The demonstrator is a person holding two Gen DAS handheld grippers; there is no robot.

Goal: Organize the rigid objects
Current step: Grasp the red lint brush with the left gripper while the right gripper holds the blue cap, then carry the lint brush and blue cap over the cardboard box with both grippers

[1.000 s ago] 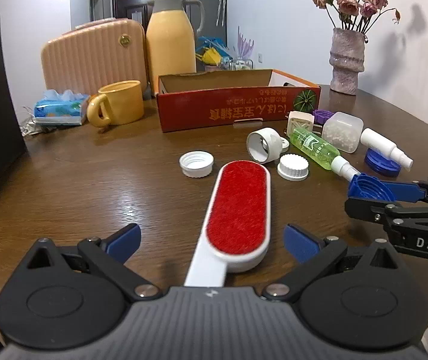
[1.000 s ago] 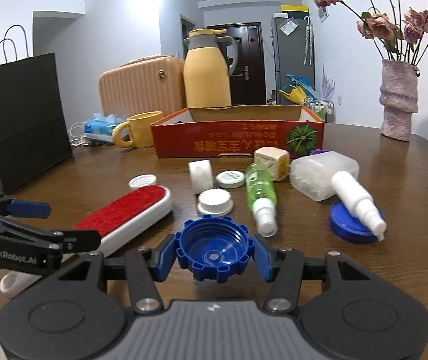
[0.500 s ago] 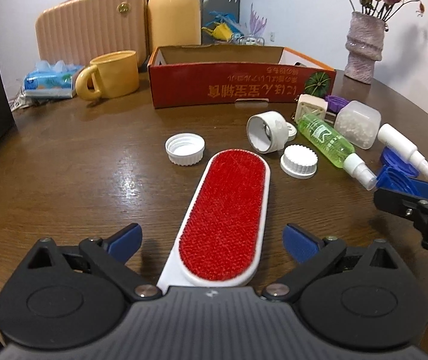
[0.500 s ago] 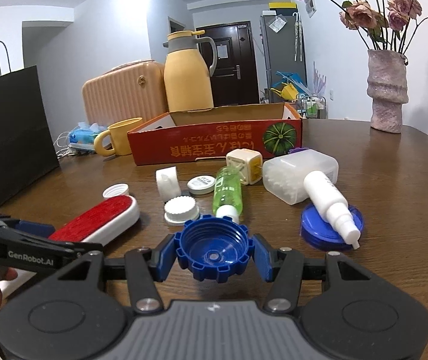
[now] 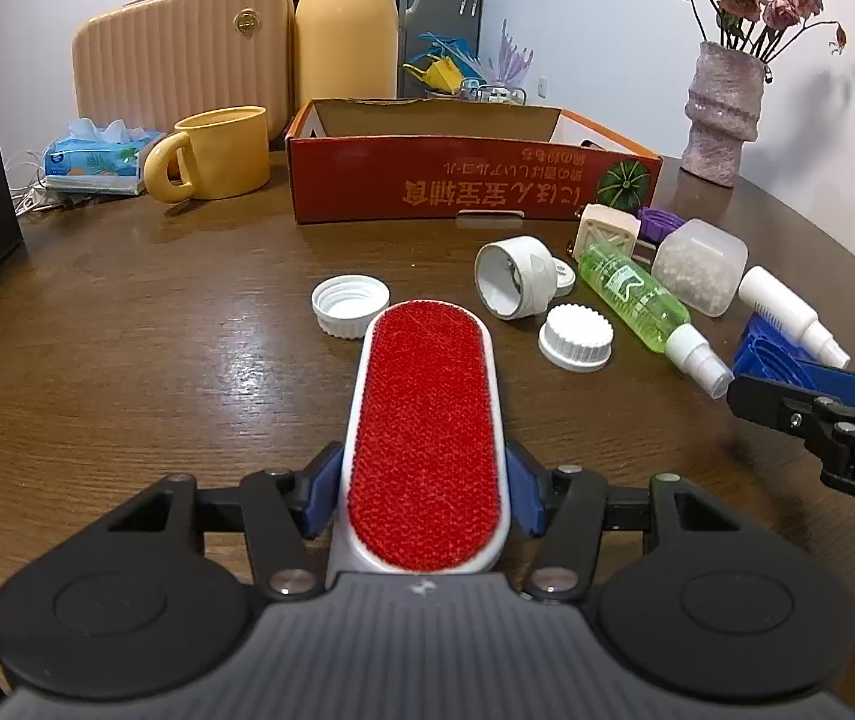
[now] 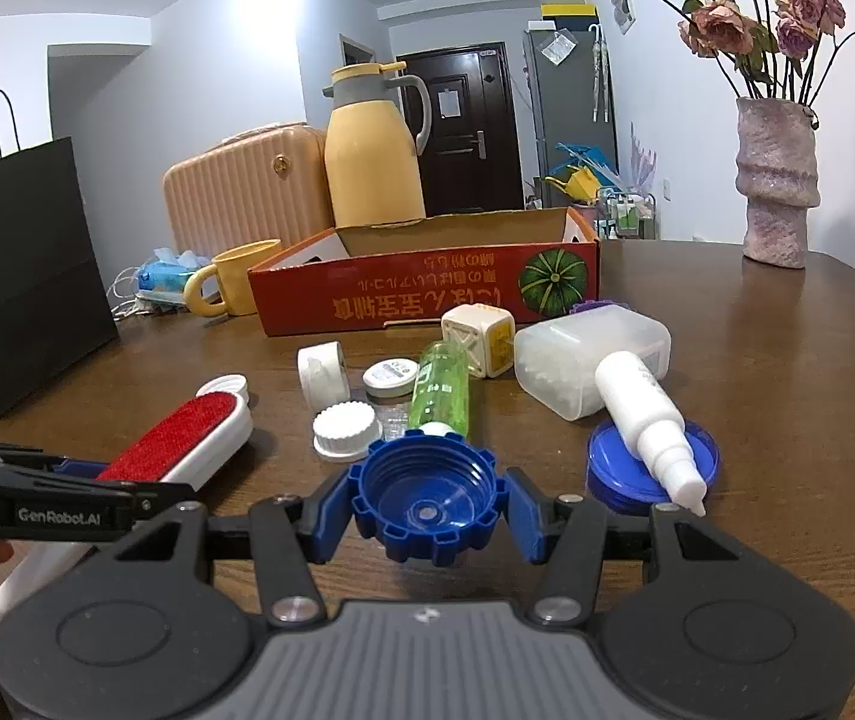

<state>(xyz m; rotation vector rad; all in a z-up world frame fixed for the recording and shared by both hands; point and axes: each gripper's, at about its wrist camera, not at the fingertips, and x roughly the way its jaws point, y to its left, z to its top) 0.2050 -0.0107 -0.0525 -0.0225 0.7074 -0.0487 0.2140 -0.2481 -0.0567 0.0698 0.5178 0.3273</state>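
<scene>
- Wide open a second ago, the left gripper point(image 5: 424, 495) is closing its jaws onto the lint brush point(image 5: 427, 438), pads at both edges.
- The brush's long axis runs straight ahead toward the cardboard box point(image 5: 463, 192).
- The right gripper point(image 6: 427, 507) clamps a blue cap point(image 6: 427, 498).

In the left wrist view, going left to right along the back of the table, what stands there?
Tissue pack → yellow mug → red cardboard box → vase of dried flowers.
</scene>
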